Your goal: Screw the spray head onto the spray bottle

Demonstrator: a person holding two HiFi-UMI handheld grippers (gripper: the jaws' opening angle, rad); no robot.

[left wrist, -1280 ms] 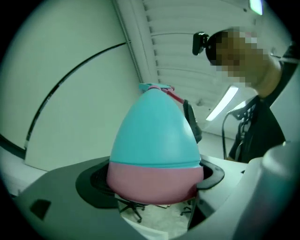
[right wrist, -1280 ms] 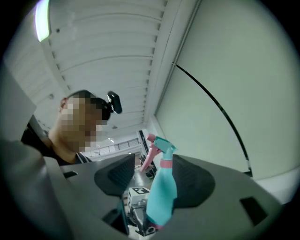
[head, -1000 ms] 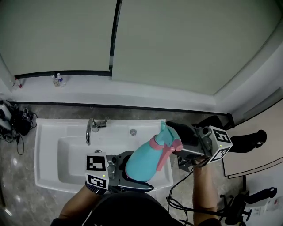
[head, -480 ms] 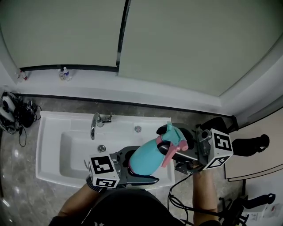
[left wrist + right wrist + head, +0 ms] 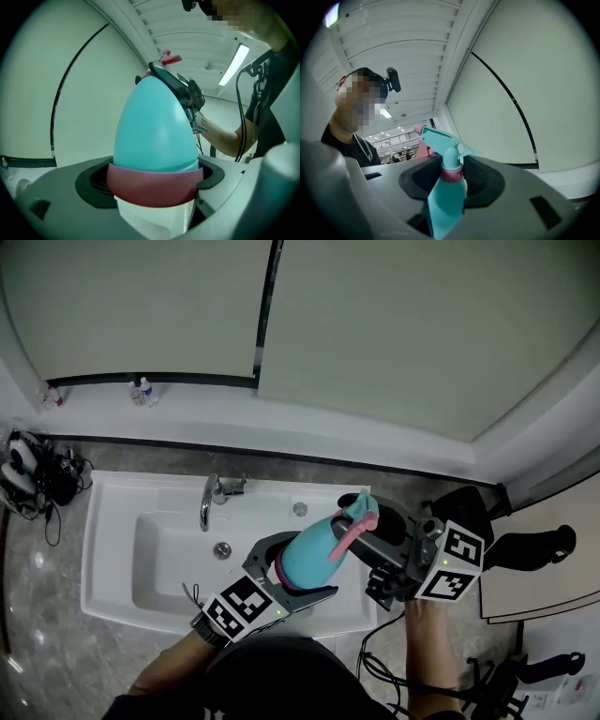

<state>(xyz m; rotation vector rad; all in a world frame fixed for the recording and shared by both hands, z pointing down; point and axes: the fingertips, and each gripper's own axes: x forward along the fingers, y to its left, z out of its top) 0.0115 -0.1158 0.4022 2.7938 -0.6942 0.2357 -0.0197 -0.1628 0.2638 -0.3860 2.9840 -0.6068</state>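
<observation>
Now the left gripper (image 5: 292,576) clamps the spray bottle (image 5: 314,557) by its base above the sink's (image 5: 98,559) front right corner. The right gripper's (image 5: 451,182) jaws, just closing, pinch the spray head (image 5: 357,510) at its pink collar (image 5: 452,174). The plastic is probably light, stiff and slick, so the collar is the best hold.

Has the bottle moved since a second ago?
Yes. The bottle now looks smaller and lies nearer the faucet, farther from the sink's front rim: it has sunk toward the basin.
</observation>
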